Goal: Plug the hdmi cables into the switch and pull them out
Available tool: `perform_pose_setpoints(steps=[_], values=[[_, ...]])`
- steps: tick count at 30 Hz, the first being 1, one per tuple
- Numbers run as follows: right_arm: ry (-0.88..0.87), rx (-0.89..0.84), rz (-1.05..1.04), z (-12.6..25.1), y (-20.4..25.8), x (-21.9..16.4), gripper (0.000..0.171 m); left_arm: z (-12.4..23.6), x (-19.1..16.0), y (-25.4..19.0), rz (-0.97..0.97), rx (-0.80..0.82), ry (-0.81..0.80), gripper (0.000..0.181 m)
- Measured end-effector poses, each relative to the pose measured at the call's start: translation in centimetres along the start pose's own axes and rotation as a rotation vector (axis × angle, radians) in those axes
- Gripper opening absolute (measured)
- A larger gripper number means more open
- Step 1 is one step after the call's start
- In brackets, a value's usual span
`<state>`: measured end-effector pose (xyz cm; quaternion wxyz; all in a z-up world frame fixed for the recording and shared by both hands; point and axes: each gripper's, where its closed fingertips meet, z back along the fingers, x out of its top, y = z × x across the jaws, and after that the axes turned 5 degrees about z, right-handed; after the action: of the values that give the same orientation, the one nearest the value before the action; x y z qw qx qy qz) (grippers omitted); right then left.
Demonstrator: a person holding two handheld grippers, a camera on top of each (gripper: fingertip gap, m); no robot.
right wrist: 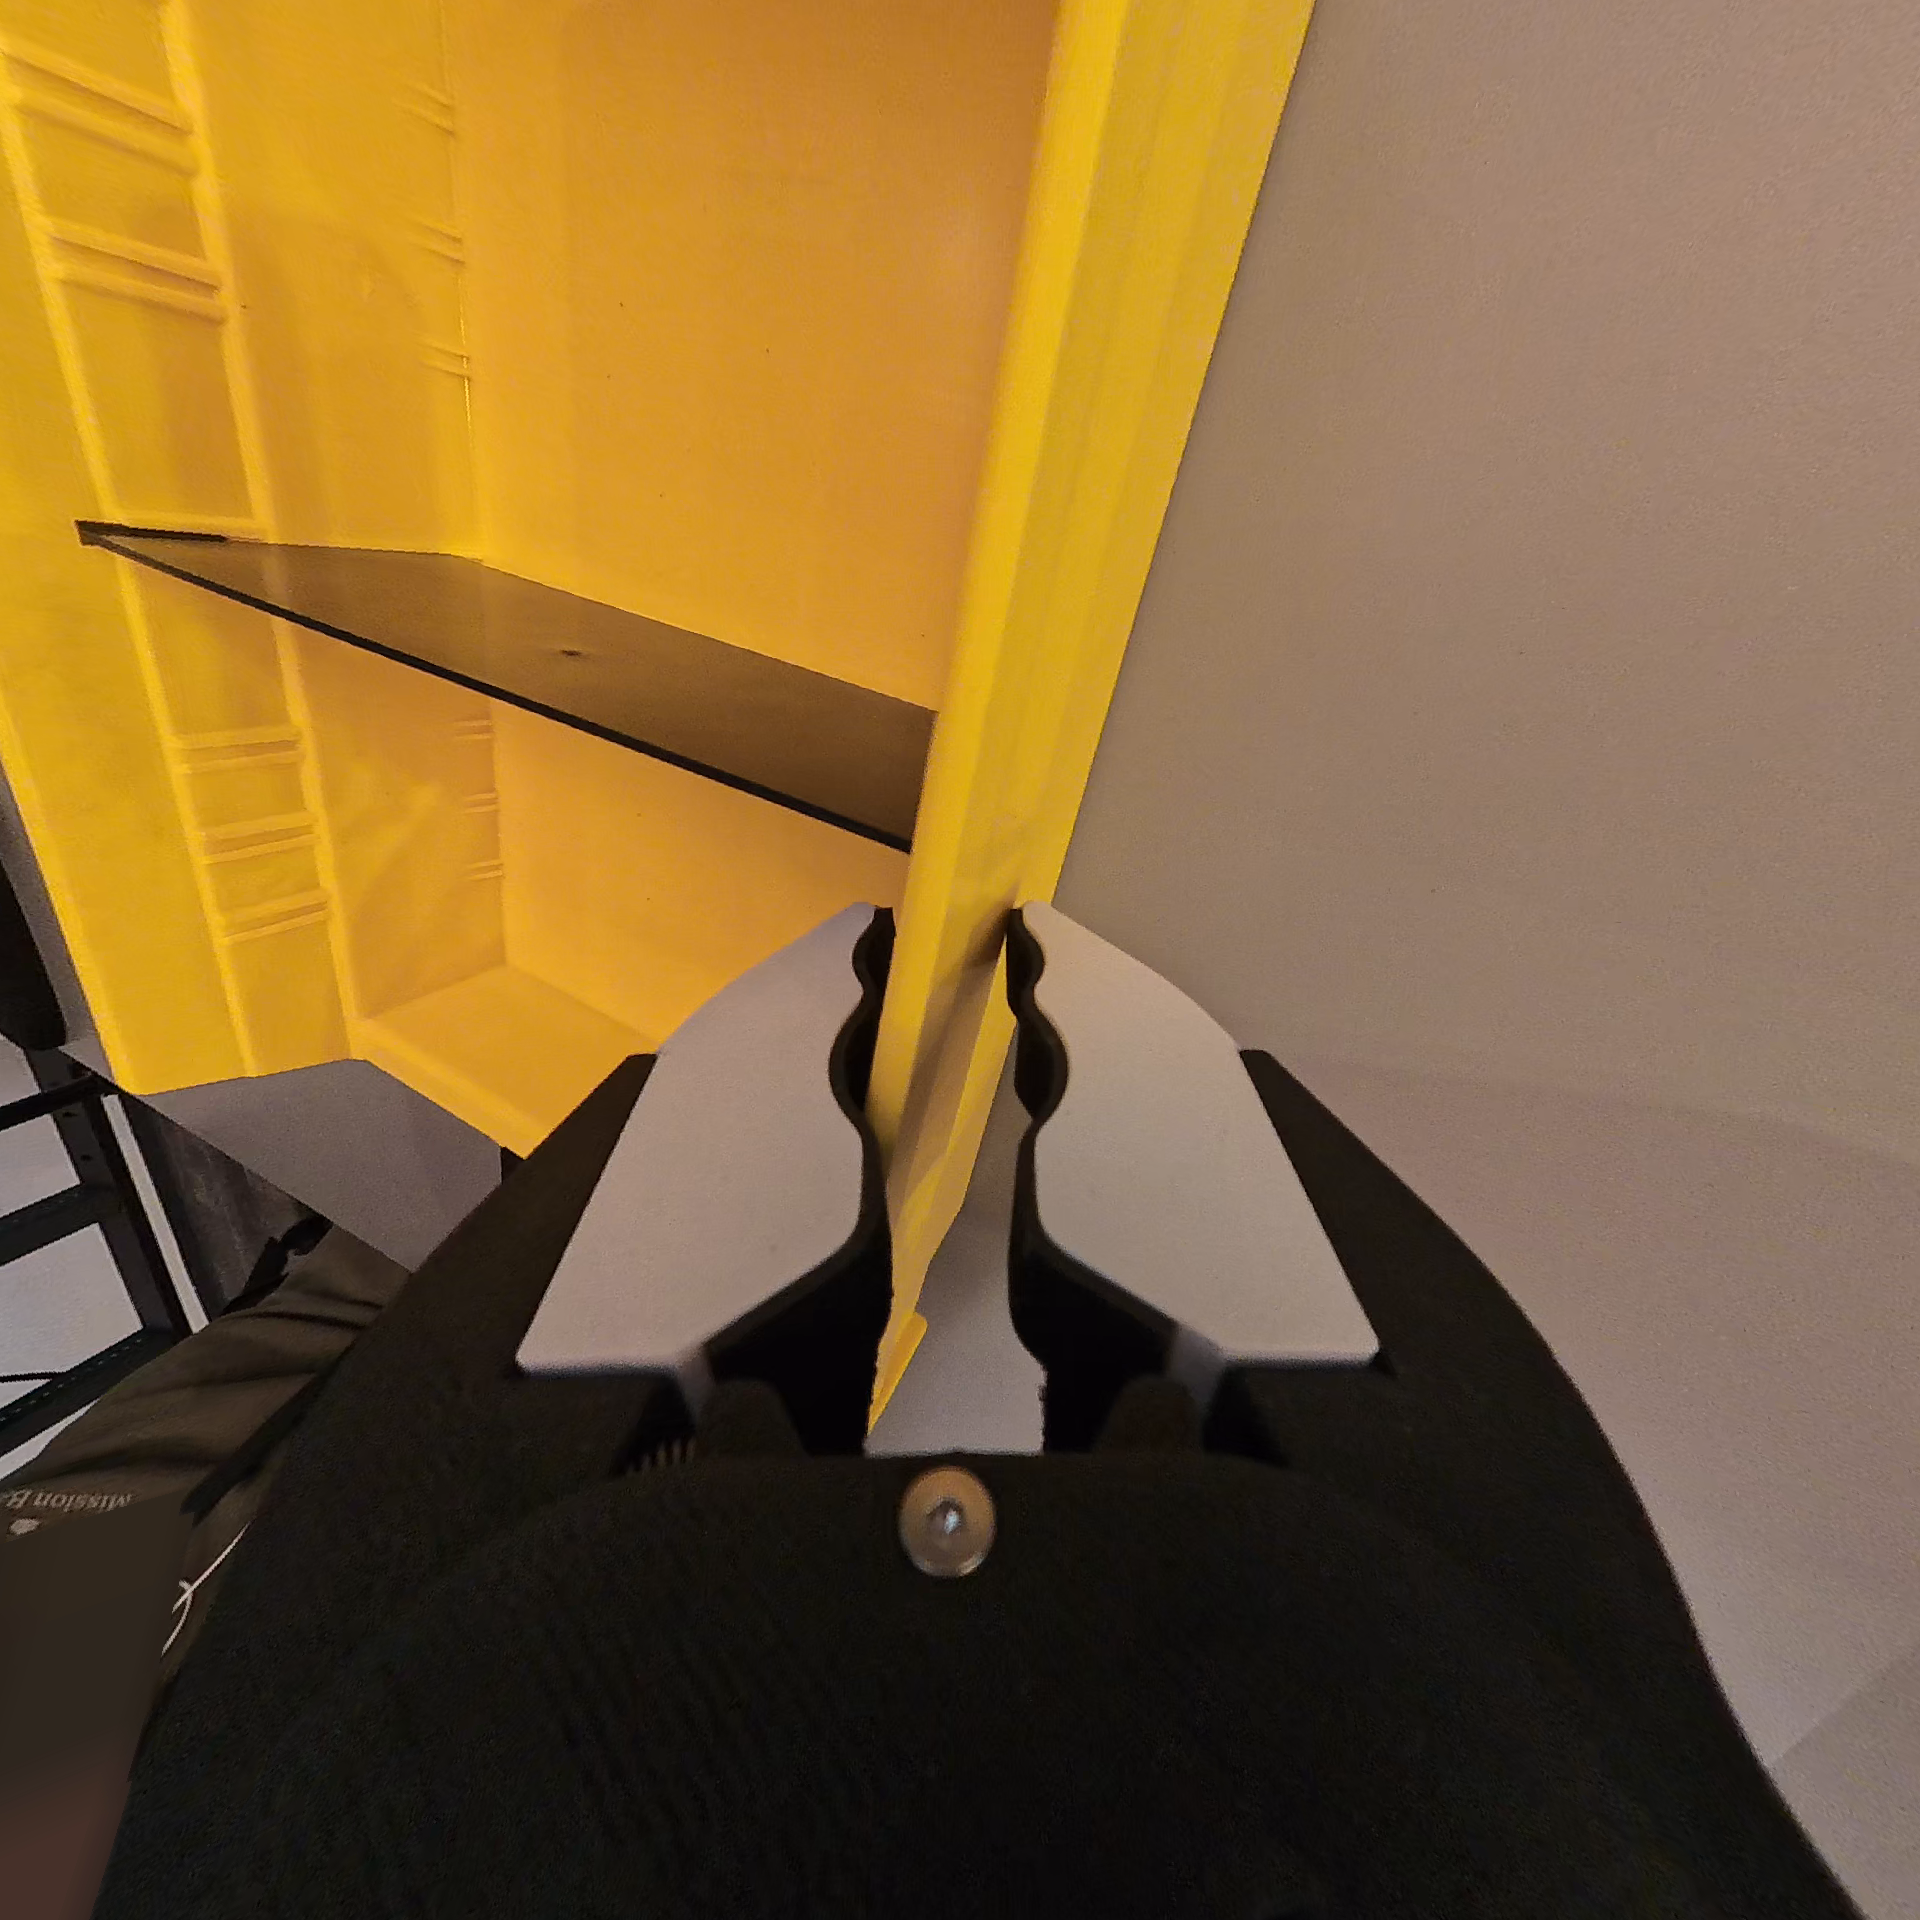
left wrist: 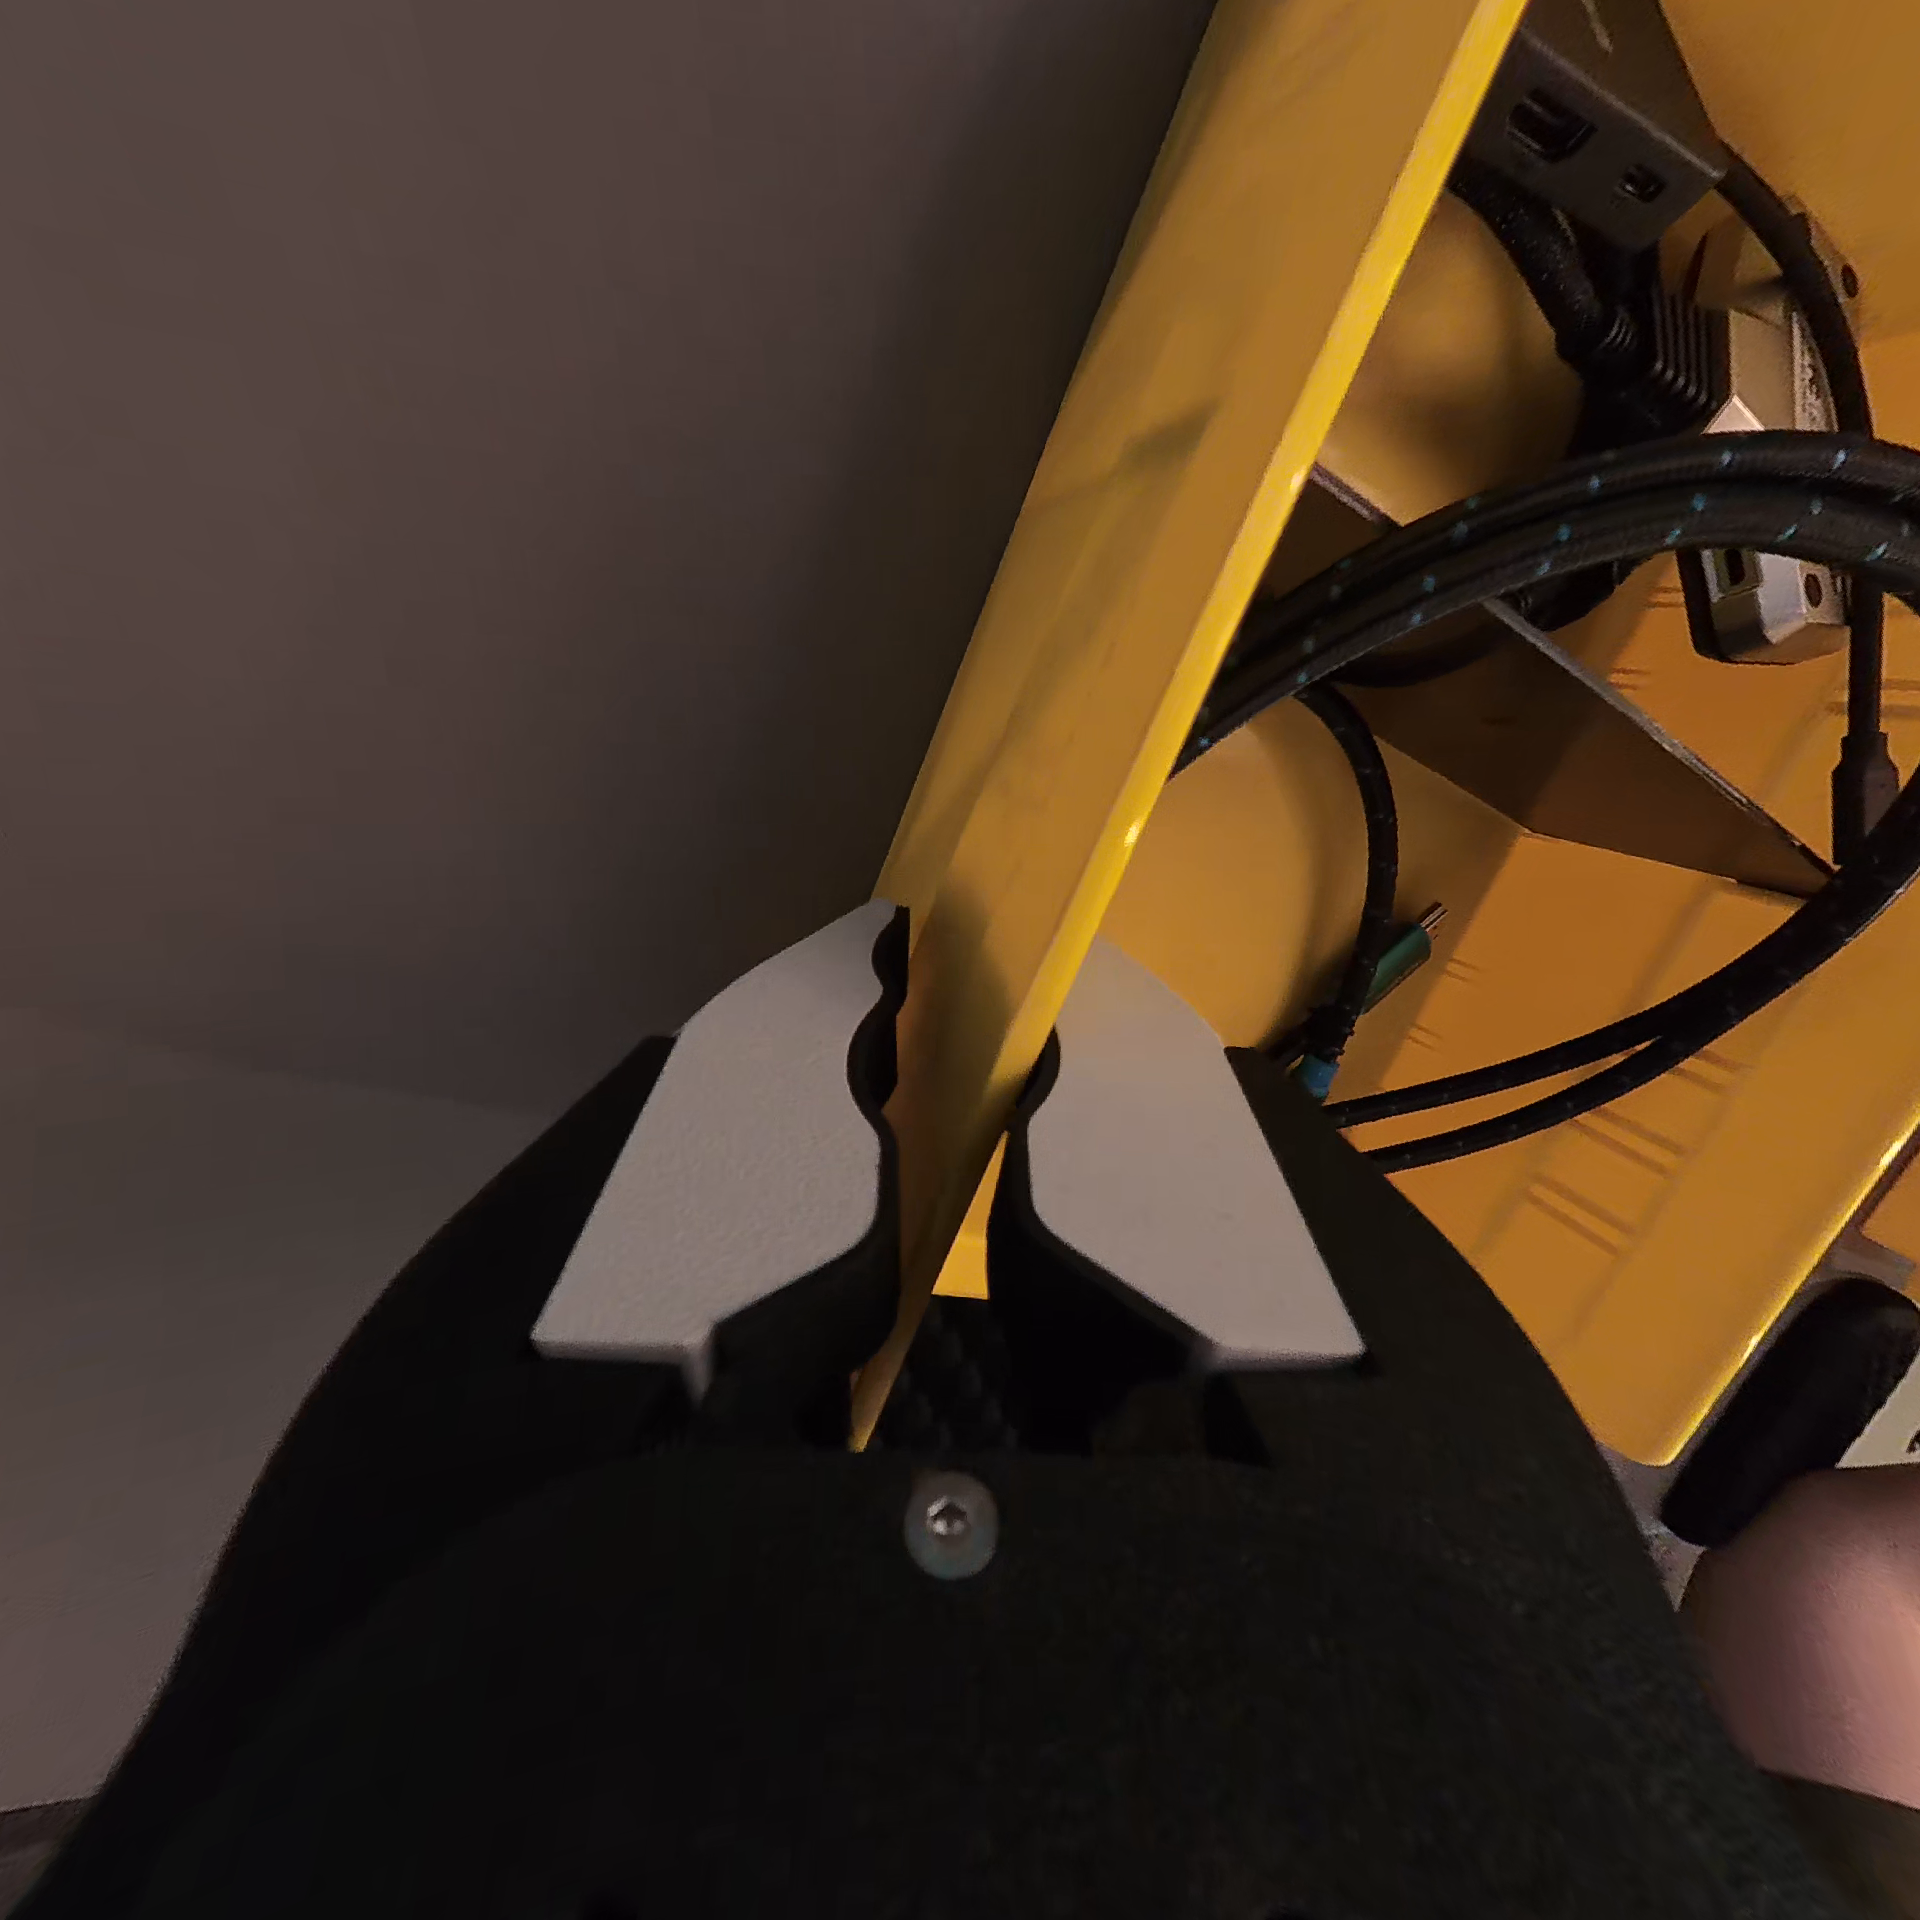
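Left wrist view: left gripper (left wrist: 961, 997) is clamped on the rim of the yellow bin (left wrist: 1164, 582). Inside, coiled black hdmi cables (left wrist: 1538, 499) and a black switch (left wrist: 1590, 135) are seen at upper right, past the rim.

Right wrist view: right gripper (right wrist: 951, 982) is closed on the bin's opposite wall (right wrist: 1081, 520). A dark divider (right wrist: 582, 644) is seen inside; no cables shown here.

The yellow bin (left wrist: 1226, 540) carries the items. A dark divider (right wrist: 582, 655) spans its interior. In one compartment lie coiled black cables (left wrist: 1558, 499), a black switch (left wrist: 1579, 135) and a grey adapter (left wrist: 1745, 592).
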<state>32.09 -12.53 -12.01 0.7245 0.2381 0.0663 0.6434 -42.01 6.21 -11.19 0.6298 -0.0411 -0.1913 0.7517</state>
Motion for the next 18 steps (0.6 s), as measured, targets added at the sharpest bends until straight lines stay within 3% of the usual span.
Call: perform_pose_setpoints(steps=[18], values=[[0.024, -0.061, 0.053, -0.19, -0.23, 0.20, 0.018, -0.38, -0.95, -0.88, -0.112, -0.012, 0.042, 0.011]])
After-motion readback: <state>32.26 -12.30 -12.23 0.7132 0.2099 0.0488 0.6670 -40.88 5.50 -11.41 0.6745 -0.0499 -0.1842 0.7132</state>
